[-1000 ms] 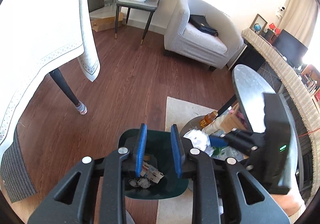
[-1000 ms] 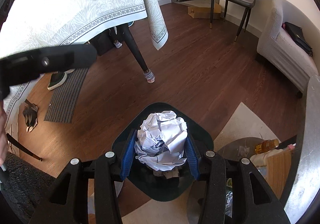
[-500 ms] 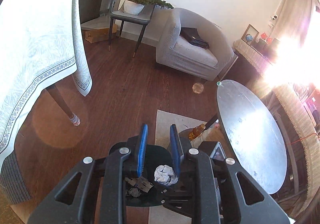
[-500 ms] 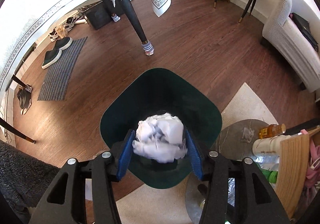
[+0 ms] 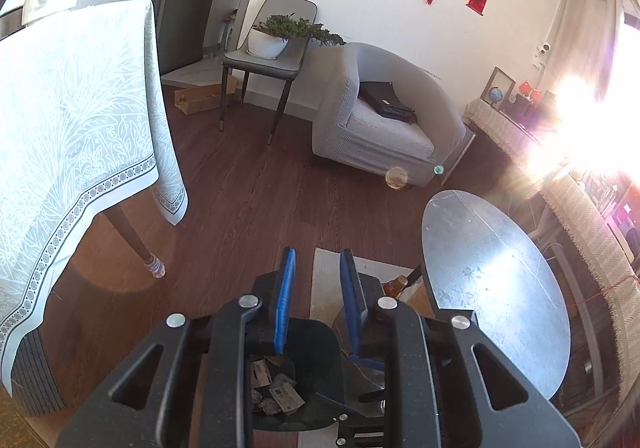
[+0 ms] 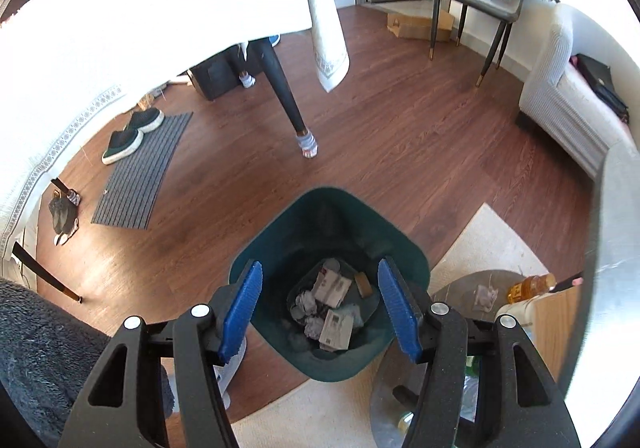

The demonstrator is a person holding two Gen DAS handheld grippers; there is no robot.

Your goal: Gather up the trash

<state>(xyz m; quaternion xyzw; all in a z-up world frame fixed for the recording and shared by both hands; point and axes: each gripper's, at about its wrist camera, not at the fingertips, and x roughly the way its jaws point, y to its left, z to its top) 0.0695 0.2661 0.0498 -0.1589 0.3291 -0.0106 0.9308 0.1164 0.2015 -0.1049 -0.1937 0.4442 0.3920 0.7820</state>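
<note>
A dark green bin stands on the wood floor at the corner of a pale rug. Crumpled paper and printed cards lie at its bottom. My right gripper hangs over the bin's mouth with its jaws wide open and nothing between the blue pads. In the left wrist view the same bin sits low, partly hidden by my left gripper. That gripper is higher, its pads a narrow gap apart and empty, with rug showing through the gap.
A round metal table is close on the right, with a lower shelf holding an amber bottle. A clothed dining table and its leg stand on the left. A grey armchair is behind, a doormat with shoes far left.
The right gripper's jaws spread and the crumpled white paper ball left them and fell into the bin. The left gripper rose and tilted up, so more of the room shows.
</note>
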